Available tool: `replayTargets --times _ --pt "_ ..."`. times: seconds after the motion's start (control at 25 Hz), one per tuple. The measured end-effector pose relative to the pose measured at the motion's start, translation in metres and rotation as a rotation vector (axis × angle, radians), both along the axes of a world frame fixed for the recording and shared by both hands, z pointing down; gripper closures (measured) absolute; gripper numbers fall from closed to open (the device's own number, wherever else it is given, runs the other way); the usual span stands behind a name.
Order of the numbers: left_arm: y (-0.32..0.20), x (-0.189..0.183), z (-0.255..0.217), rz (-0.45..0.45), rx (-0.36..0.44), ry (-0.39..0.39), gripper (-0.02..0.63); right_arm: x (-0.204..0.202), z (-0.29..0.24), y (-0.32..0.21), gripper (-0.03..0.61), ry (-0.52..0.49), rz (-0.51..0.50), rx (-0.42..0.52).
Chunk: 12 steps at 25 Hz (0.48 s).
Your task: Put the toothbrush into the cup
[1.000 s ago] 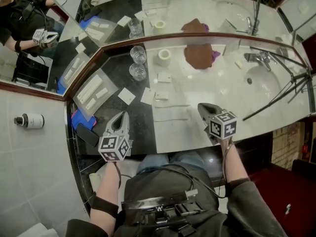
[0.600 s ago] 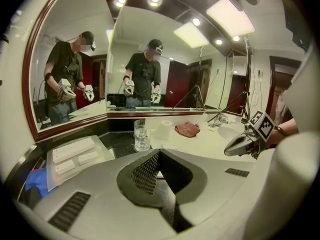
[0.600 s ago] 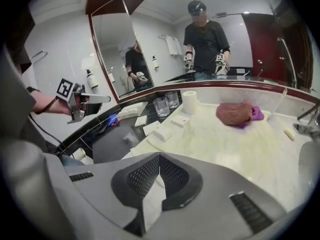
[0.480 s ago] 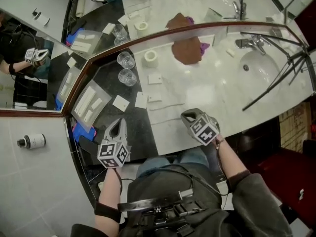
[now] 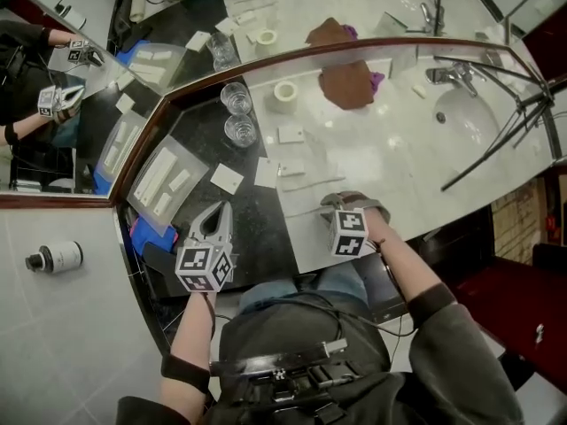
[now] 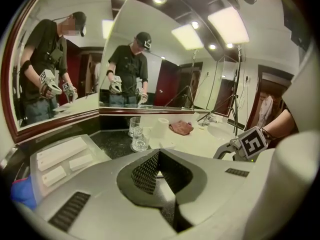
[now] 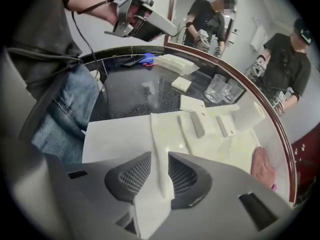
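A white toothbrush (image 7: 159,151) lies flat on the pale marble counter (image 5: 390,162). My right gripper (image 5: 330,204) points steeply down over it. Its jaws have just been opening and stand open, one on each side of the handle (image 7: 160,160). A second thin white stick (image 5: 304,187) lies parallel just beyond. Two clear glass cups (image 5: 241,129) (image 5: 236,96) stand upright on the black part of the counter, against the mirror; they also show in the left gripper view (image 6: 140,142) and the right gripper view (image 7: 218,88). My left gripper (image 5: 218,211) hovers shut and empty over the black counter (image 6: 159,154).
Flat white packets (image 5: 227,178) lie between the glasses and the toothbrush. A clear tray (image 5: 164,177) with white bars sits far left, a blue cloth (image 5: 144,234) below it. A white roll (image 5: 284,92), a brown cloth (image 5: 347,71), sink (image 5: 469,120) and tripod legs (image 5: 500,144) lie right.
My right gripper has moved left and down to the counter, rolled over, and opened its jaws astride the toothbrush. The left gripper has barely shifted and stays shut.
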State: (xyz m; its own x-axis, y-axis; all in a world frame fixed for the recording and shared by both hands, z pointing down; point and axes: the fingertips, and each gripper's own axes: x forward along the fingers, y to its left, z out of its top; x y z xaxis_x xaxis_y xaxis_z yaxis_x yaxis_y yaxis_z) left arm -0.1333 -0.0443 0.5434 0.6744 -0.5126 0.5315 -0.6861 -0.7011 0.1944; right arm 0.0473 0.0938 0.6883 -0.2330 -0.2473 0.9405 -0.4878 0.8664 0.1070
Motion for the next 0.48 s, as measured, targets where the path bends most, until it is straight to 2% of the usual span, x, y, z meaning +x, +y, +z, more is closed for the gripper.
replayTargets --times 0.08,0.24,0.48 --pt "-0.003 -0.006 0.001 -0.001 -0.003 0.006 0.612 -0.009 0.005 -0.002 0.430 0.044 -0.074 -0.011" --pt "-0.008 -0.017 0.001 -0.008 -0.003 0.014 0.612 -0.022 0.019 -0.005 0.430 0.107 -0.189 -0.059" --pt "-0.013 -0.024 -0.002 -0.024 0.002 0.017 0.612 -0.021 0.036 -0.008 0.433 0.177 -0.260 -0.131"
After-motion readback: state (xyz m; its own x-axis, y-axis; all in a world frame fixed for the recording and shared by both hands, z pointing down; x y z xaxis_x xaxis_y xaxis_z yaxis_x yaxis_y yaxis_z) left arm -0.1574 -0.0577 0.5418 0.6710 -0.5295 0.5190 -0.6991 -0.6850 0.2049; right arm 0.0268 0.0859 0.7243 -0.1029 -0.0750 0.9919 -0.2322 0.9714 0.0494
